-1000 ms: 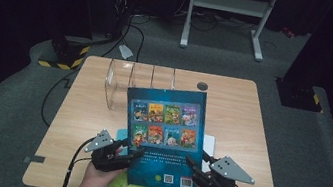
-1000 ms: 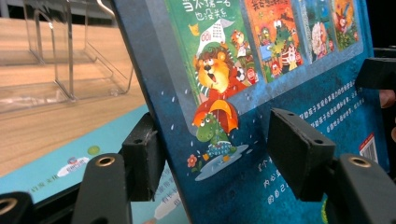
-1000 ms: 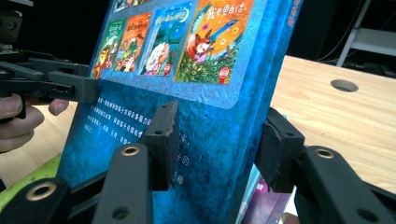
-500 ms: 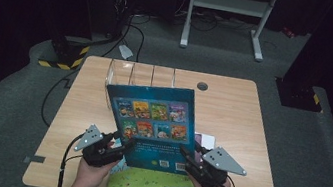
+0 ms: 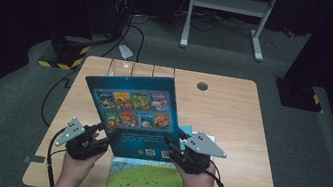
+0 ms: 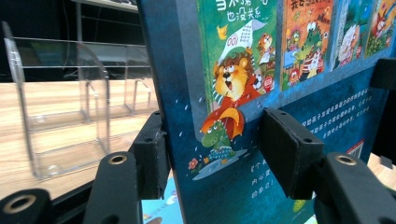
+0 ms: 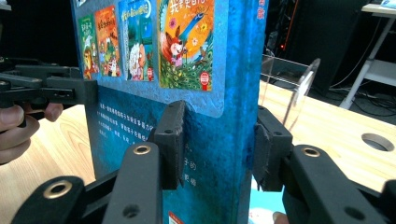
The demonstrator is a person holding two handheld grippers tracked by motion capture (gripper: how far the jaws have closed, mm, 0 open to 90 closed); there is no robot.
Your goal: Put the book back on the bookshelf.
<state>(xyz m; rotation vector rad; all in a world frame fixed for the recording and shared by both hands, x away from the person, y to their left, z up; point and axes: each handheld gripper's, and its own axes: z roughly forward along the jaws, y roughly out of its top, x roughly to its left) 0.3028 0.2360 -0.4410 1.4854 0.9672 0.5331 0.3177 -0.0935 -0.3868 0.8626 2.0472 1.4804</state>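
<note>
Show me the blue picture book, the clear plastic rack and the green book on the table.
blue picture book (image 5: 133, 113): high view, back cover.
clear plastic rack (image 6: 70, 116): left gripper view, front divider.
green book (image 5: 150, 184): high view, cover.

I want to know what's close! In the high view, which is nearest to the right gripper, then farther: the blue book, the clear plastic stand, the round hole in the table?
1. Blue book: clamped in the right gripper.
2. Round hole: farther back, slightly right.
3. Clear plastic stand: back left, behind the book.

book (image 5: 133, 113): glossy printed card | table (image 5: 232, 114): pale matt wood | rack (image 6: 60, 107): clear smooth plastic
</note>
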